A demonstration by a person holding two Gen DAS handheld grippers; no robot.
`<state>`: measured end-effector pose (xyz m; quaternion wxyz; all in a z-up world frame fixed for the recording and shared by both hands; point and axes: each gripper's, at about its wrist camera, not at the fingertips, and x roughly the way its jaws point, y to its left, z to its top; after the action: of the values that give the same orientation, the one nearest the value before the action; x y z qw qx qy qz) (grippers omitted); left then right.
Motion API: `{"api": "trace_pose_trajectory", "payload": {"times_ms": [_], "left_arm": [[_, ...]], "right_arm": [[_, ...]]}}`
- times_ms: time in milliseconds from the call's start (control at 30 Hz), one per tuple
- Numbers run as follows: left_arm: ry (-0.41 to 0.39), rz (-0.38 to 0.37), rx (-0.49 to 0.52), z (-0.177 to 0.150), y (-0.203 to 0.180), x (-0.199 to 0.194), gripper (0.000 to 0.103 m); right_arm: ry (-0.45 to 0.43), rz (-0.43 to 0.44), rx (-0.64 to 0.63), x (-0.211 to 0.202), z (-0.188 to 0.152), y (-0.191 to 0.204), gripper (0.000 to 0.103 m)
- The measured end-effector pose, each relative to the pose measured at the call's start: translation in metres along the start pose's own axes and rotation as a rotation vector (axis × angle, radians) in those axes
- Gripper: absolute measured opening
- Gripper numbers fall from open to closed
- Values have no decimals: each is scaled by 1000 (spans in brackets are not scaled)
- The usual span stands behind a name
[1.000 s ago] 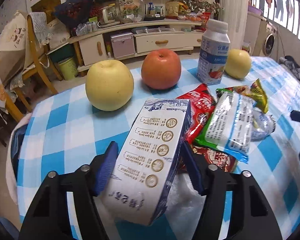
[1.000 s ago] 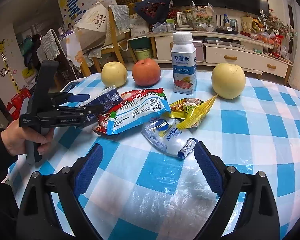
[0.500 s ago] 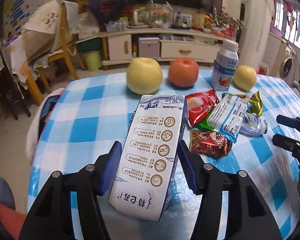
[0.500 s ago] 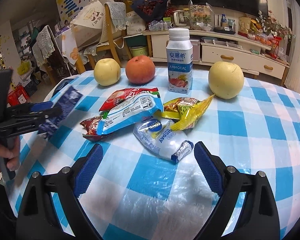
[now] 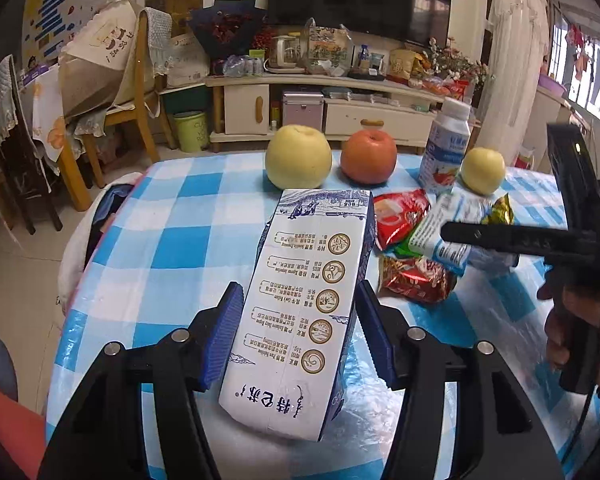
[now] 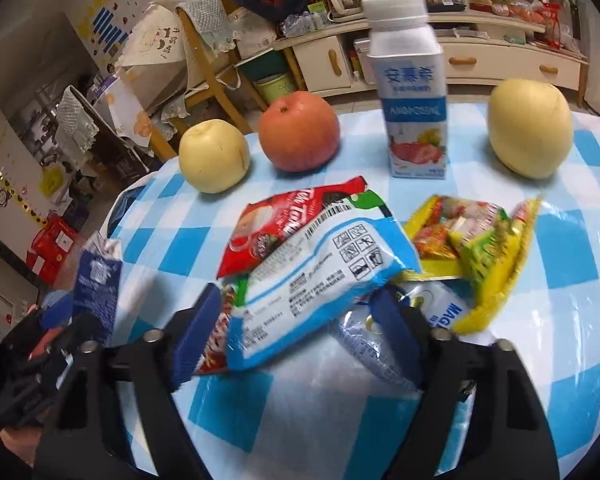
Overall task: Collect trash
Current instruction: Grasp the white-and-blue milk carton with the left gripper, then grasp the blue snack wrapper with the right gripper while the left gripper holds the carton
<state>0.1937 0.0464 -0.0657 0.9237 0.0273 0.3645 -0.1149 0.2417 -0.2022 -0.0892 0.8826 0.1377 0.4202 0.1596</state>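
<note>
left gripper [image 5: 296,336]: jaws clamped on milk carton [image 5: 312,280], lifted off bench [image 5: 172,240]
right gripper [image 6: 296,332]: jaws just closing around white-blue wrapper [image 6: 320,280], grip uncertain
left to do: wrapper pile at 12 o'clock uncollected

Your left gripper [image 5: 298,336] has carried the milk carton [image 5: 304,304] back from the wrapper pile toward the table's near left edge; the red snack packet [image 5: 414,278], once hidden behind it, now lies bare at right. Your right gripper [image 6: 296,328] has pushed into the pile, and its jaws have just been closing, with the white-and-blue packet [image 6: 320,280] now between them.
</note>
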Motion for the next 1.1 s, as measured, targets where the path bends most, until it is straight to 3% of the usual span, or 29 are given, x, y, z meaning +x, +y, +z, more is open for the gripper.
{"api": "trace_pose_trajectory", "payload": {"times_ms": [67,100,333,767,1100], "left_arm": [[0,-11,-12,-1,2,-1,59],[-2,-11,-19,-1,4,-2,59],[-6,3,-64,0,17,-3,59],[-35,2,-57,0,14,-13,59],[-52,4,-52,-3,13,-26,59]], "right_arm": [[-5,-10,-2,4,4,2,54],[-4,2,0,6,5,3,41],[-44,34,-3,0,2,13,26],[-107,9,-92,-64,-9,30,16],[-80,-25,-138,-103,-54,38,16]]}}
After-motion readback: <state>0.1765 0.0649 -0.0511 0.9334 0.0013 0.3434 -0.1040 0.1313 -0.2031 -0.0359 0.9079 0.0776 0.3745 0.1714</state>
